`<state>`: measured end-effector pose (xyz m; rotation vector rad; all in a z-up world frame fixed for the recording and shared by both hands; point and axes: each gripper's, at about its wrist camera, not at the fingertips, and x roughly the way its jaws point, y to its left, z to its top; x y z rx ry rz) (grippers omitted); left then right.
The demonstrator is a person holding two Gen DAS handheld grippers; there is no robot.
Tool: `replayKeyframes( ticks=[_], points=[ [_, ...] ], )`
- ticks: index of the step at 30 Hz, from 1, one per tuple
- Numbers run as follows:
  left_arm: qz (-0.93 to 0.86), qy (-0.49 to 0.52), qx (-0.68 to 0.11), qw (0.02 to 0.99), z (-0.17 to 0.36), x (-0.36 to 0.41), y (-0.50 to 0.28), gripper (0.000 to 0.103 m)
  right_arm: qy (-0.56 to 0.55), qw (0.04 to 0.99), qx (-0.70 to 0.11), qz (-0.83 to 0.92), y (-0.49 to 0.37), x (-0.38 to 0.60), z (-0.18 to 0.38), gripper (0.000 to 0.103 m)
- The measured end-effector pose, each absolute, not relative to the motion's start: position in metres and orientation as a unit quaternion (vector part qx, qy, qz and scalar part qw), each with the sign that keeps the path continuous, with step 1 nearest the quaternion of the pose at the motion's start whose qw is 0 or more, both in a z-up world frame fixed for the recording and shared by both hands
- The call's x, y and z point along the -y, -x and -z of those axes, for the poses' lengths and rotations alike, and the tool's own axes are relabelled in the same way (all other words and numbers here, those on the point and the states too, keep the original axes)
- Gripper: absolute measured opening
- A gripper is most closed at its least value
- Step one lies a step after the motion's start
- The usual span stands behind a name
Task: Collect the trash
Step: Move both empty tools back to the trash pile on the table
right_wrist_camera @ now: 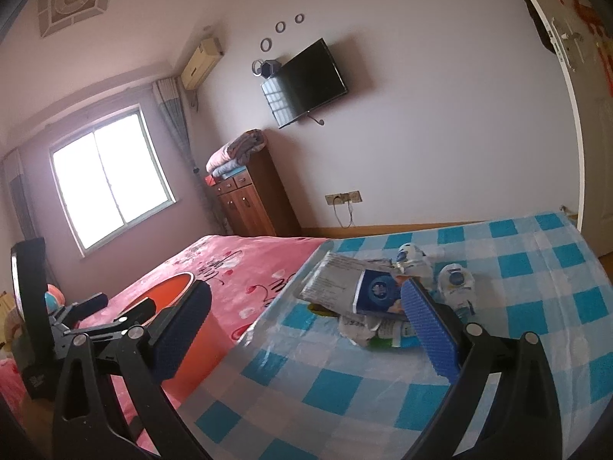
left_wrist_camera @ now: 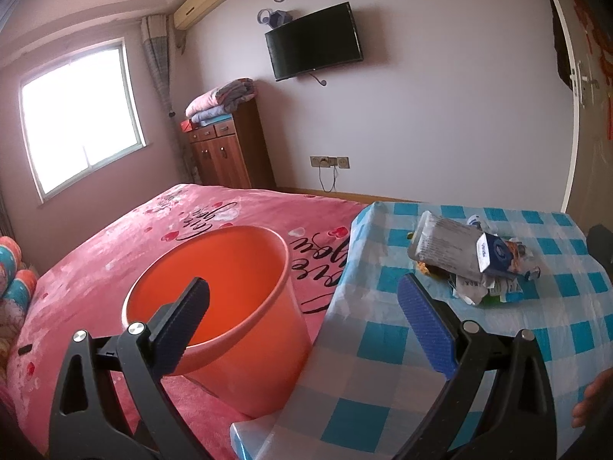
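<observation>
An orange plastic bucket [left_wrist_camera: 230, 287] stands on the pink bed, against the table's left edge. My left gripper [left_wrist_camera: 302, 295] hangs open and empty, one finger over the bucket's mouth and the other over the checked table [left_wrist_camera: 375, 345]. A trash pile [left_wrist_camera: 471, 260] lies at the table's far side: a grey packet with a blue label on crumpled wrappers. In the right wrist view my right gripper [right_wrist_camera: 306, 299] is open and empty, its right finger just before the trash pile [right_wrist_camera: 356, 287]. Crushed plastic bottles [right_wrist_camera: 456, 283] lie beside it. The bucket [right_wrist_camera: 172, 287] is partly hidden by the left gripper [right_wrist_camera: 118, 306].
A pink bedspread [left_wrist_camera: 134, 253] covers the bed to the left. A wooden cabinet [left_wrist_camera: 226, 149] with folded blankets stands at the far wall under a TV [left_wrist_camera: 314, 42]. A door [left_wrist_camera: 590, 88] is at the right. A hand [left_wrist_camera: 594, 395] shows at the table's near right edge.
</observation>
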<state>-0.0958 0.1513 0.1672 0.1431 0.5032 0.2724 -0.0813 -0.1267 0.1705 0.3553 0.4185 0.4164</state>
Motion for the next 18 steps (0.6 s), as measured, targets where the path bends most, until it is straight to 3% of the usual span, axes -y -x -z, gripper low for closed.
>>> replayKeyframes(
  ticks=[18],
  points=[
    [-0.089, -0.114, -0.295, 0.944, -0.142, -0.094, 0.082, 0.099, -0.218, 0.922, -0.275, -0.164, 0.053, 0.193, -0.104, 0.098]
  ],
)
